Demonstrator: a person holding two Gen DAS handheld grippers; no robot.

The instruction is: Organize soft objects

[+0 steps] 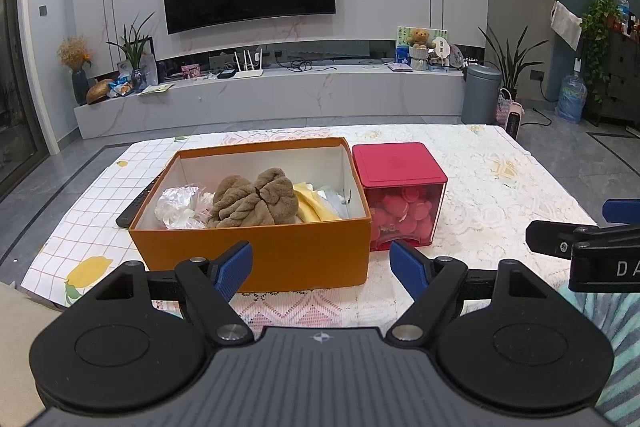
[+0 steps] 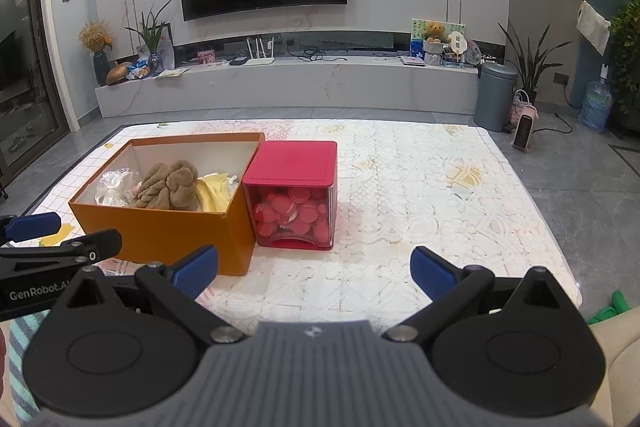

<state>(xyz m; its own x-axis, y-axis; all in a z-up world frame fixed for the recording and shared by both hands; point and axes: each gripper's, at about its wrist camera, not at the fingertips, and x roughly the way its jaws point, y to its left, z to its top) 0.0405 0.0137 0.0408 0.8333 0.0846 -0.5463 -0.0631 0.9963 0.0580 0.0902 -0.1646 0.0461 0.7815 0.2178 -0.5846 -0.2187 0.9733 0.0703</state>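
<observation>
Soft objects lie heaped inside the orange box (image 1: 256, 259), which stands on the table (image 1: 500, 187) toward its left edge. Left wrist view: a brown plush cloth (image 1: 256, 201) fills the middle of the box, with crinkled silver-white wrapping (image 1: 178, 205) to its left and a yellow cloth (image 1: 314, 205) to its right. Touching the box's right wall stands a red-lidded container (image 1: 400, 195) (its clear walls show pink round pieces). A dark flat object (image 1: 138, 205), only partly visible, lies against the box's left side. The left gripper (image 1: 321, 269) hovers over the near edge of the table, jaws spread wide, grasping nothing. Part of the right gripper (image 1: 580, 239) enters at the right border.

Right wrist view: the box (image 2: 172, 239) and container (image 2: 294, 195) appear left of centre, the brown plush cloth (image 2: 170, 189) uppermost in the box. The right gripper (image 2: 314, 273) is held over the near edge of the lace tablecloth (image 2: 420, 187), jaws wide apart and empty. The left gripper (image 2: 60, 235) shows at the left border.
</observation>
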